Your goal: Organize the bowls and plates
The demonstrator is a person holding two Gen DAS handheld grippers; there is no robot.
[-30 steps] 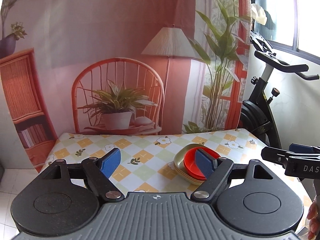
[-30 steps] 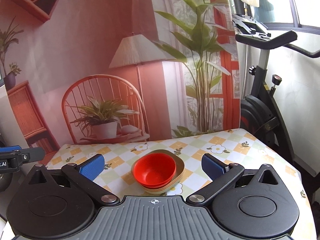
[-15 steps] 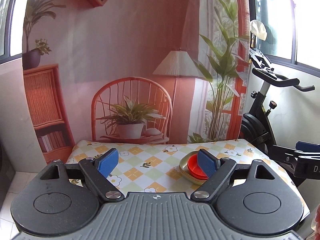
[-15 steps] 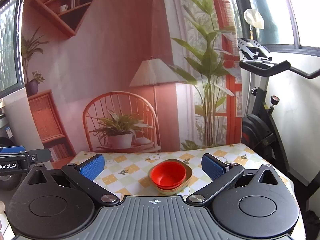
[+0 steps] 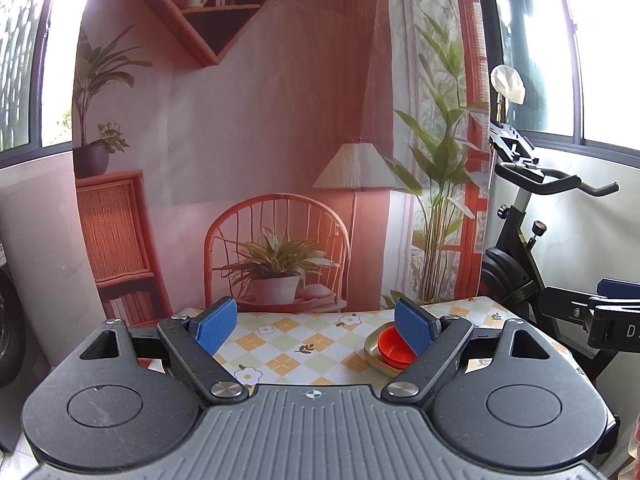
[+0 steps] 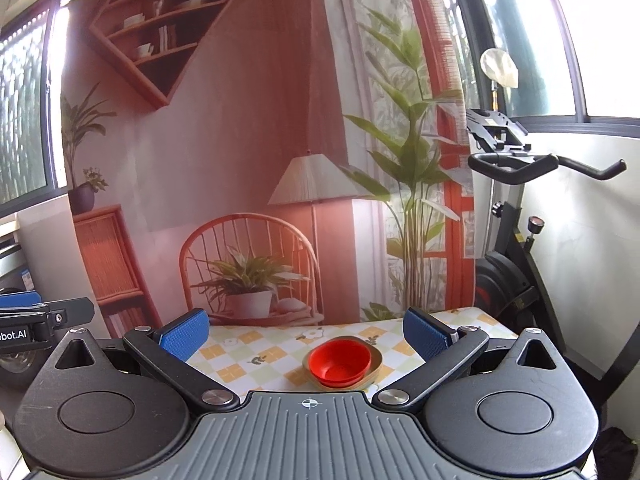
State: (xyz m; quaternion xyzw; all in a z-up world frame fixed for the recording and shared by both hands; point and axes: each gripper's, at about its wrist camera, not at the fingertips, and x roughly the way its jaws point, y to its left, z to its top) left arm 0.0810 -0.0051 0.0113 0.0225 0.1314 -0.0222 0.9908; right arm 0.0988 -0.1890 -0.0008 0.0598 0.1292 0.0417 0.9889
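red bowl (image 6: pixel 339 361) sits dead centre low in frame, straight ahead of the right gripper (image 6: pixel 306 334); jaws wide, empty; left gripper (image 5: pixel 316 328) wide too, bowl off right.

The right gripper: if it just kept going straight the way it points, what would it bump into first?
Probably nothing on the table: the right gripper points above the red bowl, toward the printed backdrop behind. Depth is unclear.

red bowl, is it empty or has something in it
Empty. The right wrist view looks down into the red bowl and shows only its bare red inside. It sits upright, nested on the stacked dishes beneath.
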